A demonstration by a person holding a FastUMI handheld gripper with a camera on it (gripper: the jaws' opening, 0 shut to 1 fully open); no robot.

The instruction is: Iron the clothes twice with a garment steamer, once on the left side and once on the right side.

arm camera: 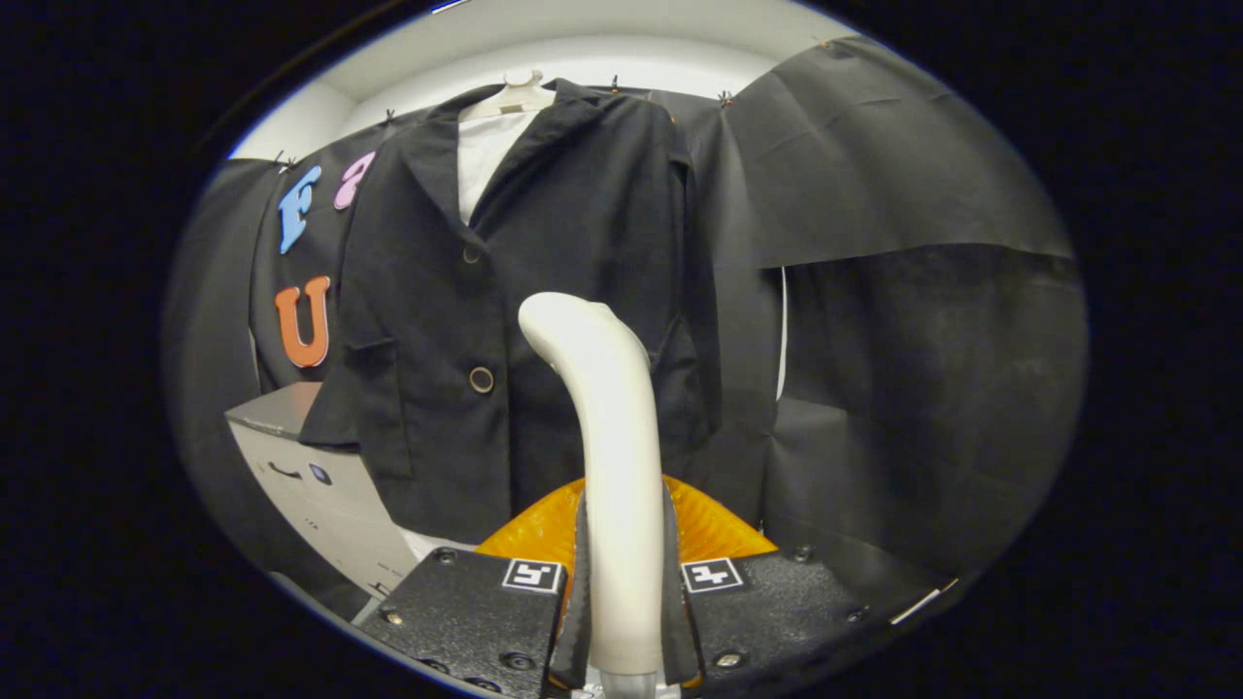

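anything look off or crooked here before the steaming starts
Nothing stands out. The black jacket hangs straight on its hanger, front buttoned. The gripper has its jaws shut on the steamer handle, which stands upright.

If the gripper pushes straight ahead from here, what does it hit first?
Probably the black jacket hanging ahead. The gripper is shut on the steamer handle, whose head points at the jacket's front near the buttons; the gap is unclear.
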